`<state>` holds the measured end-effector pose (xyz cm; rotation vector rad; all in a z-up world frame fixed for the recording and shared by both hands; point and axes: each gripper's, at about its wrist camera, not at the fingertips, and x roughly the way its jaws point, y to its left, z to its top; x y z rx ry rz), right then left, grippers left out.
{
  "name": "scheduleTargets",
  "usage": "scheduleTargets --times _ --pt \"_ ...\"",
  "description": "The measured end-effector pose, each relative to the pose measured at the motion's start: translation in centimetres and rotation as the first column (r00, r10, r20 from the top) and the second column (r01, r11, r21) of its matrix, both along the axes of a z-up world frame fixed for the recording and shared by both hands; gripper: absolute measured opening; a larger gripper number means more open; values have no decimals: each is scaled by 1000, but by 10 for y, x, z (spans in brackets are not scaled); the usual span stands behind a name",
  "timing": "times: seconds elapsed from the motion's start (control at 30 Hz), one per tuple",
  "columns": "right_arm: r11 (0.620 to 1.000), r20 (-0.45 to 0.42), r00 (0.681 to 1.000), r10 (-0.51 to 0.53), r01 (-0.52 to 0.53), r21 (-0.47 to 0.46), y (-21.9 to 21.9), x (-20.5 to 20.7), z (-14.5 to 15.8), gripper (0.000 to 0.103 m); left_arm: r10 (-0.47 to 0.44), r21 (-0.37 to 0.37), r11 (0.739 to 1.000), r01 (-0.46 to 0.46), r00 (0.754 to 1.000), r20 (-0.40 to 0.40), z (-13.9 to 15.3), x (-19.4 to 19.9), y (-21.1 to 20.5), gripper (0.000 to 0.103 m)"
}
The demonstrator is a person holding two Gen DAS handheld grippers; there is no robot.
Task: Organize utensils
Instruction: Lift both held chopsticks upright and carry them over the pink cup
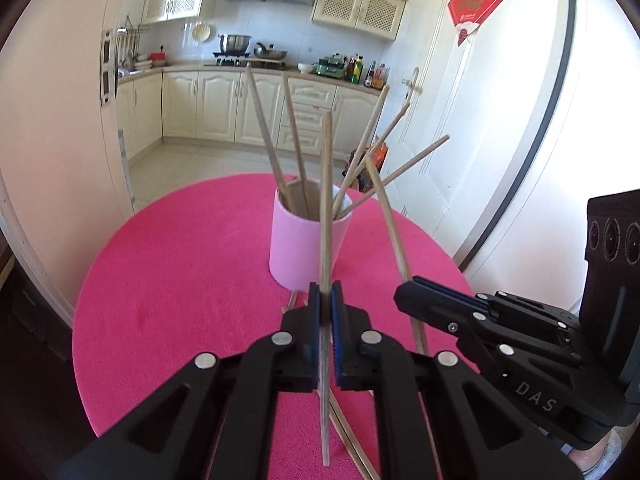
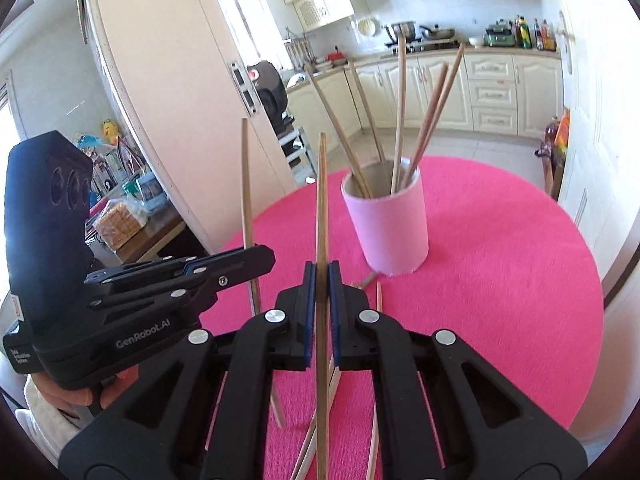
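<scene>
Left gripper (image 1: 326,300) jaws clamped on one chopstick (image 1: 327,200); right gripper (image 2: 320,280) likewise on another chopstick (image 2: 321,208). Pink cup (image 1: 304,248) sits mid-table (image 1: 180,260), sticks splayed inside. Risk: a held stick strikes those, tipping the cup, or pivots in the thin grip.

The cup (image 1: 308,236) stands on the counter (image 1: 180,280), toward its far side, with several chopsticks (image 1: 296,136) in it that lean out to 11 and 2 o'clock. More chopsticks (image 2: 378,304) lie on the counter before the cup. In the left wrist view the right tool (image 1: 404,294) is at 3 o'clock of the left tool (image 1: 326,308); each clamps one chopstick (image 1: 326,200) nearly upright.
</scene>
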<state>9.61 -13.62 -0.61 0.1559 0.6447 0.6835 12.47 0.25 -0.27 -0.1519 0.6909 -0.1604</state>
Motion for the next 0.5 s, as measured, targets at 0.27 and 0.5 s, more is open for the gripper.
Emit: scheduleTargets --times 0.27,0.5 --pt "999 66 998 -15 13 35 -4 -3 17 7 -1 -9 1000 2 997 77 26 -6 6 6" --pt "998 134 991 -27 19 62 -5 0 37 7 -14 8 1000 13 989 149 47 1 7 6"
